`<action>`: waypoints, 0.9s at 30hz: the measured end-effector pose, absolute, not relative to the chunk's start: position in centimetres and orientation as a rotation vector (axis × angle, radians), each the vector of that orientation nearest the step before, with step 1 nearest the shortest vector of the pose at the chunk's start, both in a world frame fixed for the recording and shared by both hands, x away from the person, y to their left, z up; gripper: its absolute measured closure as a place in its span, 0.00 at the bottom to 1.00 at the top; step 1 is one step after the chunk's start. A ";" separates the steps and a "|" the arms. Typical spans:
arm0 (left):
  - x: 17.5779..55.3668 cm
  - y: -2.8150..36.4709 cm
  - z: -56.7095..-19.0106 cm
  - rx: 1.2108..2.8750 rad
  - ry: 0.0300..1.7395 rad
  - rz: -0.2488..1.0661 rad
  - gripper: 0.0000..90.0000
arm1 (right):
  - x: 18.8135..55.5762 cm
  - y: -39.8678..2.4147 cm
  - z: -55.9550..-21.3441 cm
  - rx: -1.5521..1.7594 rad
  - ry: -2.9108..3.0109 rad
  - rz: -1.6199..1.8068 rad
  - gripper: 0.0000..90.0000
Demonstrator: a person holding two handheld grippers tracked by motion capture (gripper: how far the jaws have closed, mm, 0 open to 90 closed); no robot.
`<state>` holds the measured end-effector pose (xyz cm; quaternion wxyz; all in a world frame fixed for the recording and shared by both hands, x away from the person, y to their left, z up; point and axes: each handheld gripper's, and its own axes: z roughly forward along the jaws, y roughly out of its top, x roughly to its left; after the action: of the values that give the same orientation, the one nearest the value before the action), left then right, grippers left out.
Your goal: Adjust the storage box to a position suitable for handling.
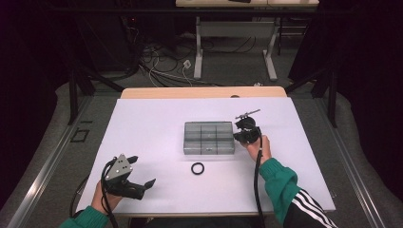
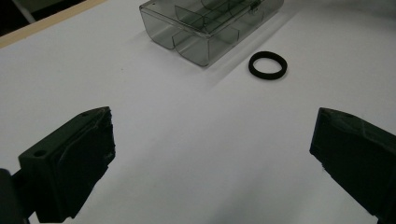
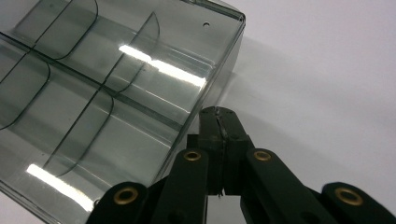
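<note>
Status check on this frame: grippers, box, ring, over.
Left gripper open, clear of black ring. Right gripper shut, empty, at compartment box edge. Nothing blocking.

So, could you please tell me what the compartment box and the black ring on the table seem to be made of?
The compartment box looks like smoky, see-through hard plastic with a glossy finish: the dividers show through its walls and it throws bright glints. The black ring looks like matte rubber, perhaps an O-ring or band, since it shows no shine; foam or plastic cannot be ruled out.

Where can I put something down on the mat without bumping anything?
Free: the wide left stretch between the left gripper and the compartment box, and the far strip behind the box. Crowded: the box's right end by the right gripper, and around the black ring.
</note>
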<state>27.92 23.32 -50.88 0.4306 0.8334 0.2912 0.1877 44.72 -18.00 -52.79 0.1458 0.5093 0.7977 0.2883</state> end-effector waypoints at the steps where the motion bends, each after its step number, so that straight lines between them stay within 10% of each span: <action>1: 27.9 23.3 -50.9 2.080 0.725 0.467 0.00 | 44.7 -18.0 -52.8 1.467 2.297 0.830 1.00; 27: 27.8 23.4 -50.7 2.087 0.711 0.472 0.00 | 43.4 -19.8 -51.7 1.427 2.305 0.904 0.91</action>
<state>27.75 23.42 -50.75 0.4290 0.8361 0.2849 0.1889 43.45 -19.83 -51.70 0.1416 0.4942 0.7985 0.3131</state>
